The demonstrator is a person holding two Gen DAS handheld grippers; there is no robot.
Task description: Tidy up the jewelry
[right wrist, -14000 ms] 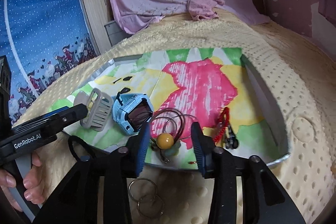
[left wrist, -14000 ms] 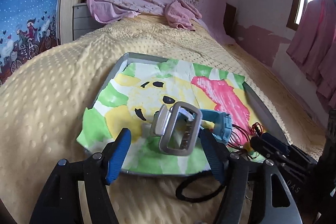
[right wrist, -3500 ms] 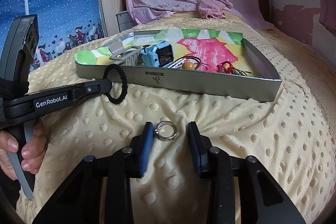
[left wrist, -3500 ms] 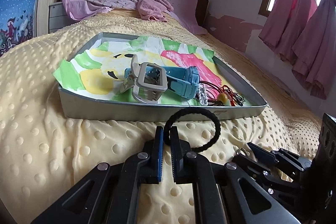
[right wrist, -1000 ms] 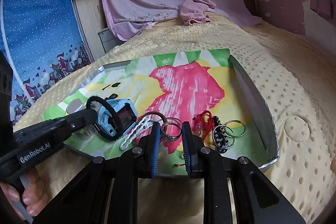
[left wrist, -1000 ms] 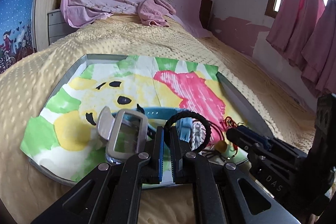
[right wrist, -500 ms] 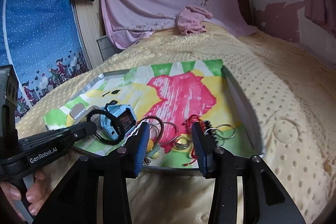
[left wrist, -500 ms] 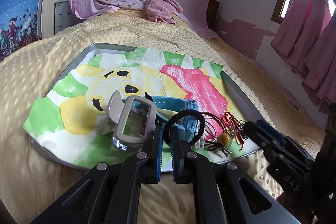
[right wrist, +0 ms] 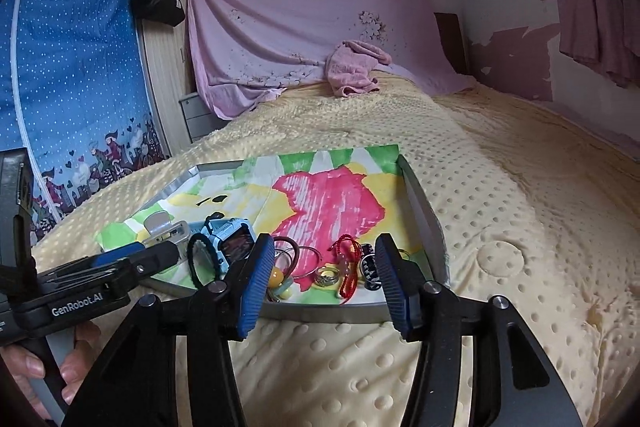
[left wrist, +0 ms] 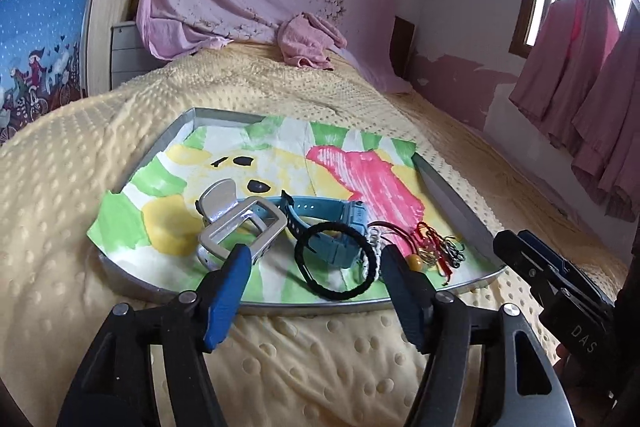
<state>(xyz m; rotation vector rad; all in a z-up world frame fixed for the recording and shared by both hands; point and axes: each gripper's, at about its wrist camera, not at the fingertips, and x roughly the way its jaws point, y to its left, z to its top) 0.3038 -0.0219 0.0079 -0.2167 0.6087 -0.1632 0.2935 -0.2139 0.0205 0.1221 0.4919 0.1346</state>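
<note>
A metal tray (left wrist: 288, 307) lined with a painted paper sits on the yellow bed cover; it also shows in the right wrist view (right wrist: 420, 199). In it lie a black hair tie (left wrist: 337, 259), a blue watch (left wrist: 340, 223), a grey hair claw (left wrist: 240, 223), a yellow bead (left wrist: 414, 260) and a red cord (left wrist: 440, 251). My left gripper (left wrist: 314, 267) is open and empty at the tray's near edge, just behind the hair tie. My right gripper (right wrist: 325, 275) is open and empty over the near rim, above a silver ring (right wrist: 326, 277), thin bangles (right wrist: 308, 261) and a striped ring (right wrist: 370, 269).
The bumpy yellow bed cover (right wrist: 520, 227) surrounds the tray. A pink towel (left wrist: 308, 43) lies at the bed's head under a pink hanging sheet (right wrist: 300, 27). A blue dotted curtain (right wrist: 68, 79) hangs at the left. Pink curtains (left wrist: 592, 75) hang at the right.
My left gripper has opened and let go of the black hair tie, which now lies in the tray. My right gripper has opened wider and drawn back from the silver ring.
</note>
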